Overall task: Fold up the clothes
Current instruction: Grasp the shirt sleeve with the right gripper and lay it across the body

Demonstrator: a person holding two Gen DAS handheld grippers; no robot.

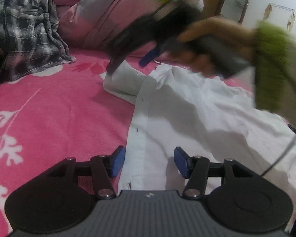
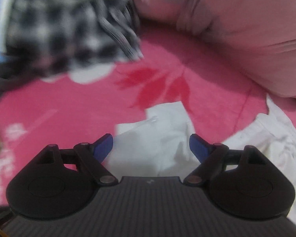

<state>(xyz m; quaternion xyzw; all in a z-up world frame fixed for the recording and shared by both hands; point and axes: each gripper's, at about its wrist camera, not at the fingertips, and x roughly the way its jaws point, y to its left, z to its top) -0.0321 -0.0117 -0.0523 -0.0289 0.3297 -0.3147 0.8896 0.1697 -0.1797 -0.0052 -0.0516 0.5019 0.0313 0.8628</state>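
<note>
A pink bedspread with white and red leaf prints fills most of both views, and pink-and-grey pillows are banked along its far edge. On it lies the white shirt, spread over the right half of the left wrist view with its button placket running toward the camera; a cuffed sleeve end reaches out onto the pink cloth. A crumpled grey plaid garment sits heaped at the far left of the bed, well apart from the shirt. The person's right hand, coming out of a green knitted sleeve, wraps the handle of the right gripper and tilts it downward over the shirt's far end; it is blurred by motion in the left wrist view. In its own view that gripper's blue-padded fingers stand spread, with the sleeve end lying between and below them, not pinched. The left gripper hovers low over the shirt's near hem, its jaws likewise spread wide either side of the placket, gripping nothing.
</note>
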